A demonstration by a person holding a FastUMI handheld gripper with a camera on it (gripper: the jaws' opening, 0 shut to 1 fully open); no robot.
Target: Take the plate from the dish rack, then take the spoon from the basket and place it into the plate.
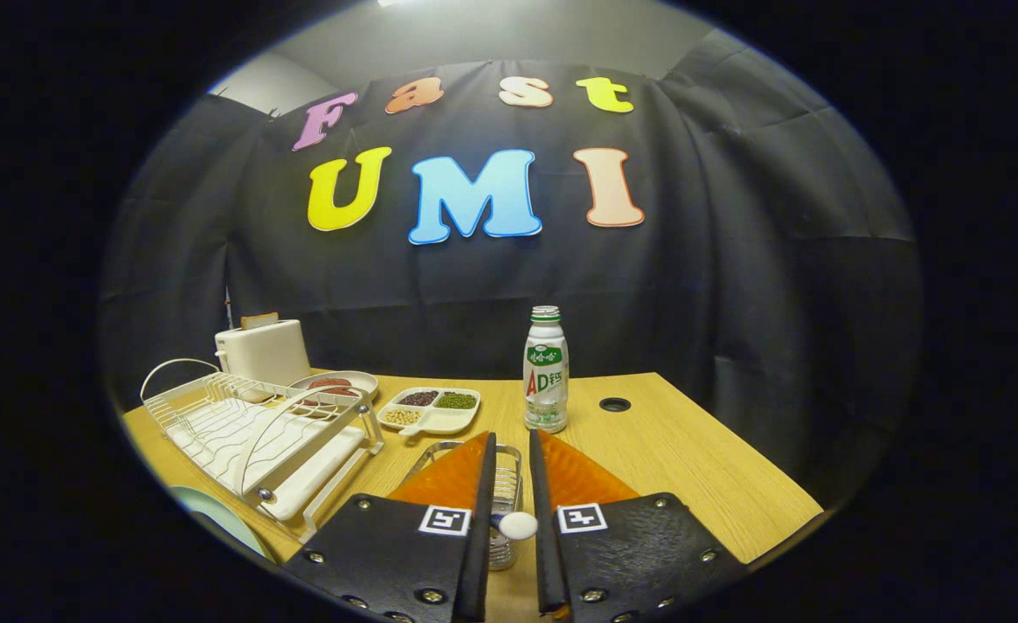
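I am looking forward along my gripper (pixel 513 484), whose two fingers stand close together with a narrow gap between them. In that gap sits the small pale rounded end of the spoon (pixel 517 524), rising out of the wire basket (pixel 505 484) that lies directly under and between the fingers on the wooden table (pixel 699 467). Whether the fingers press on the spoon I cannot tell; it looks framed by them rather than clamped. Only the spoon's end shows, so its handle seems to run roughly upright, toward me. The plate (pixel 214 519), pale green, shows as a rim near me to the left of the fingers, just beside the front corner of the white dish rack (pixel 258 433), so it appears already out of the rack. My judgement: the coming move is a leftward carry toward that plate. Beyond the fingers stands a bottle (pixel 546 370); further left are a divided tray of beans (pixel 433 409) and a toaster (pixel 264 350).
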